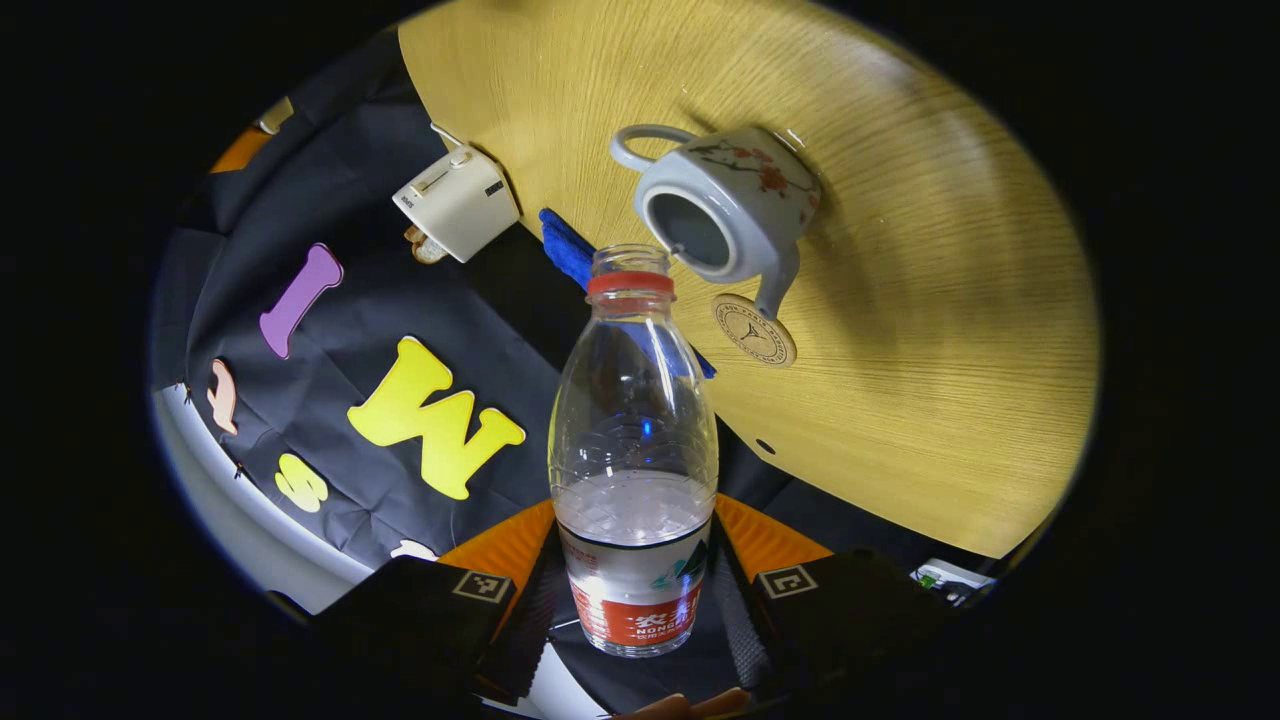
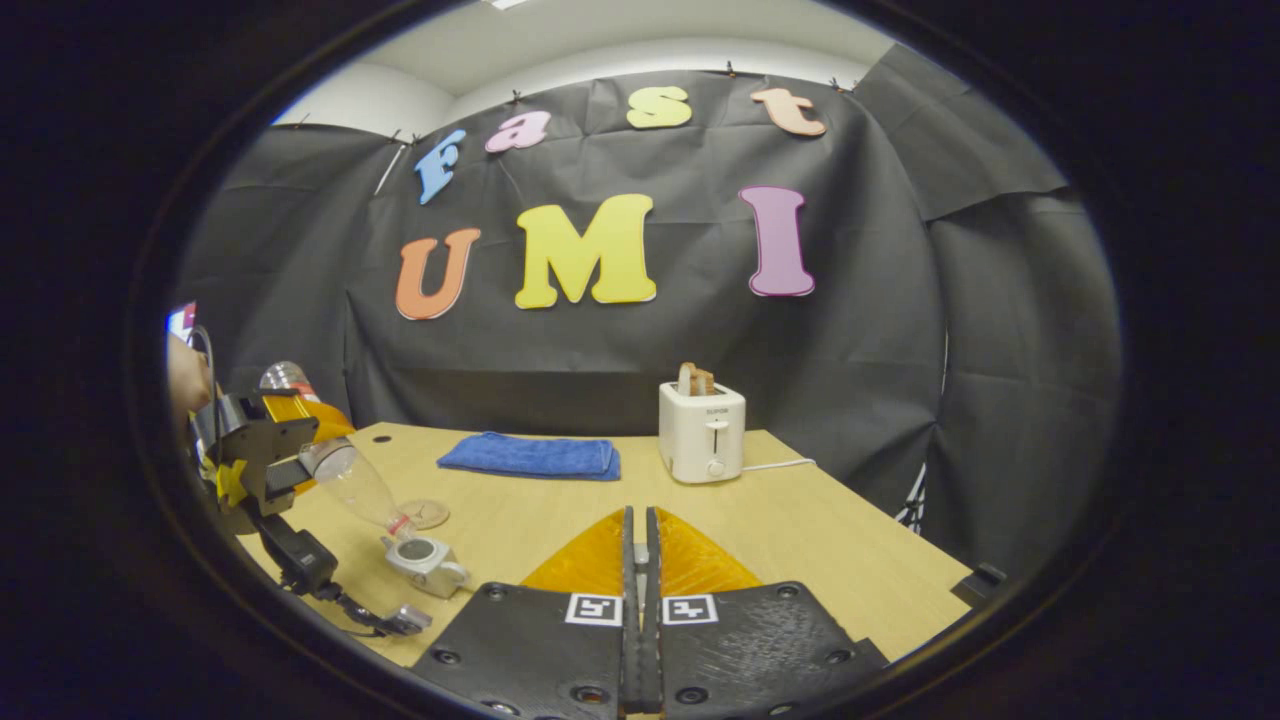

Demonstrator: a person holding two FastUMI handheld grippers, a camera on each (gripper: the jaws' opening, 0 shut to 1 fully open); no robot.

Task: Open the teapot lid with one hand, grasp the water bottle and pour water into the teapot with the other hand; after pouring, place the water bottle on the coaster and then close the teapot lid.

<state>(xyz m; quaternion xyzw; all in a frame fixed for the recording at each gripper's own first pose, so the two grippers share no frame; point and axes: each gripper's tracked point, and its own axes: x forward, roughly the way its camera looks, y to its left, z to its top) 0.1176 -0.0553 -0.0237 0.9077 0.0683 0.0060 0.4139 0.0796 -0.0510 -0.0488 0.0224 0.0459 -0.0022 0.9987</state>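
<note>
The left gripper (image 1: 634,600) is clamping a clear plastic water bottle (image 1: 634,440), tipping its uncapped mouth right over the lidless white floral teapot (image 1: 725,205). A round coaster (image 1: 754,331) is sitting just beyond the bottle. The right gripper (image 2: 640,610) is hanging with fingers pressed together, nothing visible between them.

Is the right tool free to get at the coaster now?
Probably not cleanly: the coaster sits right behind the teapot, under the tilted bottle held by the left tool.

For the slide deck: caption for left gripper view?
Left gripper tilts uncapped water bottle toward open teapot beside coaster.
</note>
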